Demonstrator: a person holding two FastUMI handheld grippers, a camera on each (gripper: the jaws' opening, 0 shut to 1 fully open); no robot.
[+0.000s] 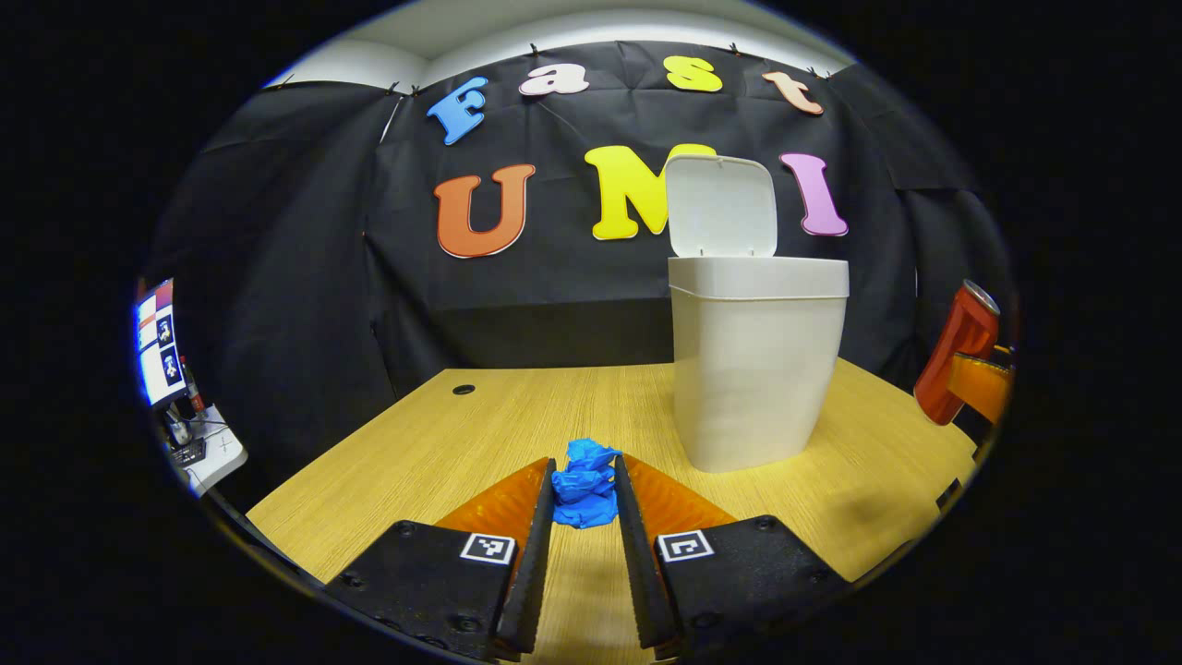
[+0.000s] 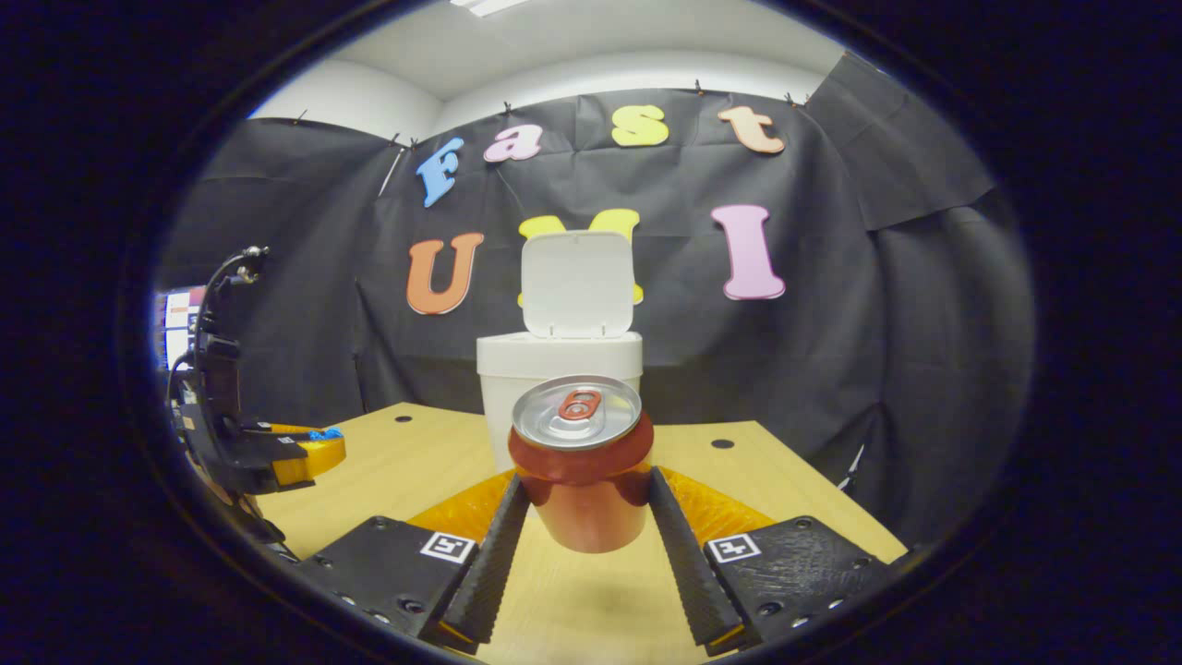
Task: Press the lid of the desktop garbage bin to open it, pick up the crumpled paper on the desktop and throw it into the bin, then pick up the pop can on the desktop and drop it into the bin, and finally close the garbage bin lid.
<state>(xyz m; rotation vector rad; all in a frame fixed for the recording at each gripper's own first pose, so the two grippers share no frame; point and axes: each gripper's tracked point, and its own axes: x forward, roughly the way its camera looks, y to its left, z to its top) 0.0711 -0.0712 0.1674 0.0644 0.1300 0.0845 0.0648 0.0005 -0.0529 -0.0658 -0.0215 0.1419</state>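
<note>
A blue crumpled paper (image 1: 584, 488) sits pinched between the fingers of my left gripper (image 1: 584, 466), just above the wooden desktop (image 1: 443, 443). The white garbage bin (image 1: 753, 369) stands ahead to the right, its lid (image 1: 722, 205) swung upright. In the right gripper view my right gripper (image 2: 588, 480) is shut on the red pop can (image 2: 580, 480), held upright a little above the desktop with a shadow beneath. The bin (image 2: 554, 365) with its raised lid (image 2: 577, 282) stands straight behind the can. The left gripper (image 2: 305, 453) carries the paper (image 2: 325, 433) at far left. The can (image 1: 956, 356) hangs at far right.
Round cable holes (image 1: 464, 389) mark the desktop near its back edge. A monitor (image 1: 159, 342) and small devices stand off the table at the left. The desk's right edge (image 2: 831, 499) lies close to my right gripper.
</note>
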